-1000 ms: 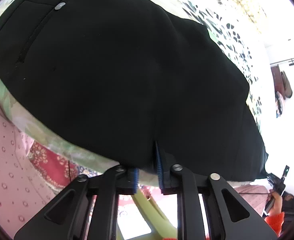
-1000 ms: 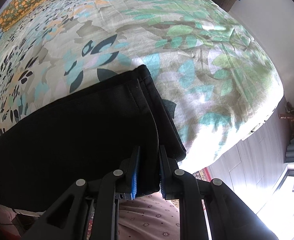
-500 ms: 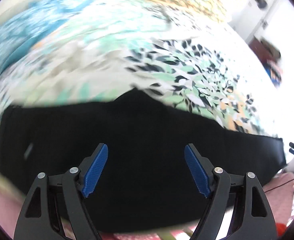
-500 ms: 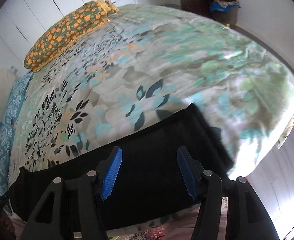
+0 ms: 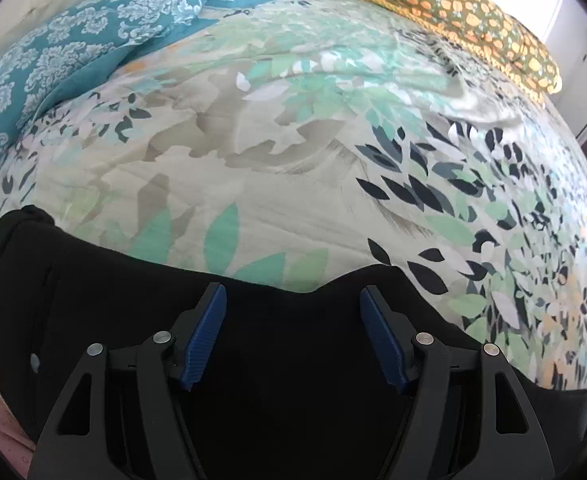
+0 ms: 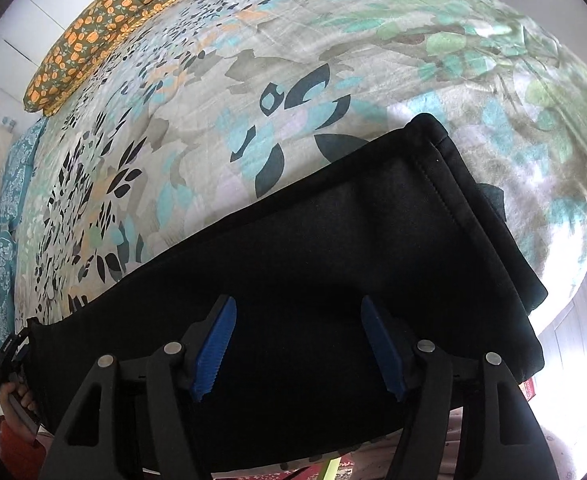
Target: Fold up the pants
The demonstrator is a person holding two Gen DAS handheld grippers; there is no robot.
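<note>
Left wrist: the left gripper [image 5: 293,336] hangs spread and empty over the pants [image 5: 105,320], which lie along the bed's [image 5: 293,152] near edge, long axis crosswise. Right wrist: the right gripper [image 6: 295,346], also spread and empty, sits nearer the hem [image 6: 481,208], to its right.

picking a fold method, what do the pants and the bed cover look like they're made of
Pants: thick matte black woven or fleece-like cloth, judging by the stitched hem and soft, rounded edges. Bed cover: thin printed cotton-like fabric, matte, with fine wrinkles.
</note>
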